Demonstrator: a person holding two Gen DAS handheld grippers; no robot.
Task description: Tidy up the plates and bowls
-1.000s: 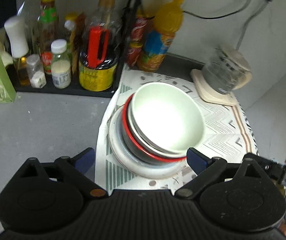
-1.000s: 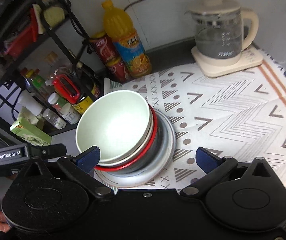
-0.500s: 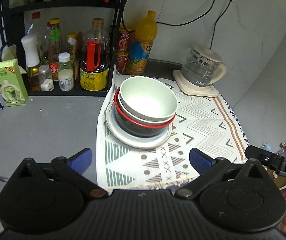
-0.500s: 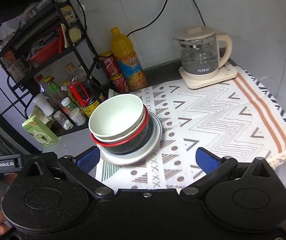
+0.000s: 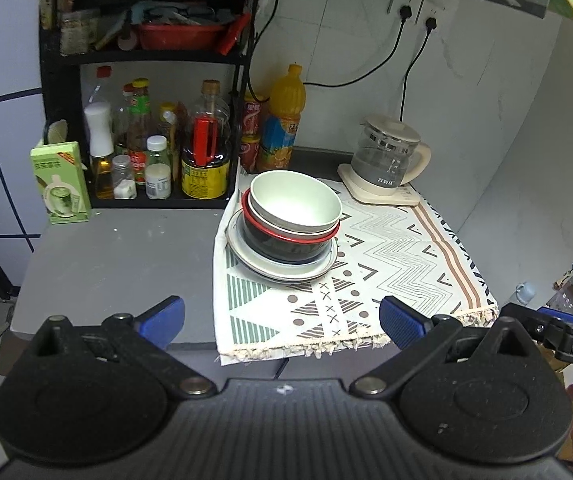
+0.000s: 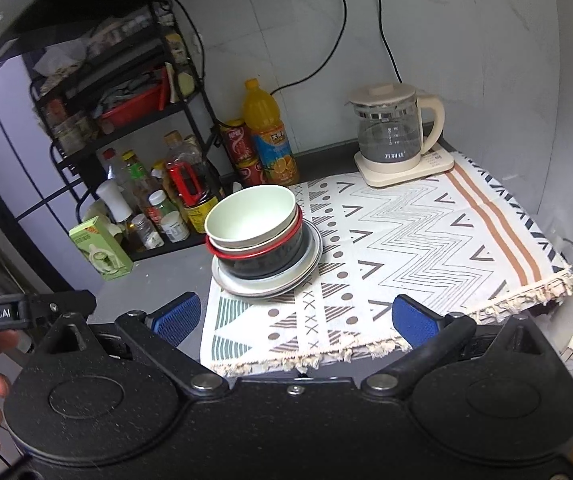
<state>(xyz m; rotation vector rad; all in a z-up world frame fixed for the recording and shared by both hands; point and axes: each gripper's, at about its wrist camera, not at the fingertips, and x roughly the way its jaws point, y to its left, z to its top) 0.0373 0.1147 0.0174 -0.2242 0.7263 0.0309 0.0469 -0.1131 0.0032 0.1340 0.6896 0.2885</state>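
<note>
from the left wrist view, the left gripper (image 5: 282,316) is wide open and holds nothing. the bowls (image 5: 295,207) sit stacked on a plate (image 5: 242,257) on the cloth (image 5: 398,248), far ahead. they look hard, slippery and breakable; grab a rim.

from the right wrist view, the right gripper (image 6: 293,318) is wide open too. the stack hides the lower bowls' insides.
</note>
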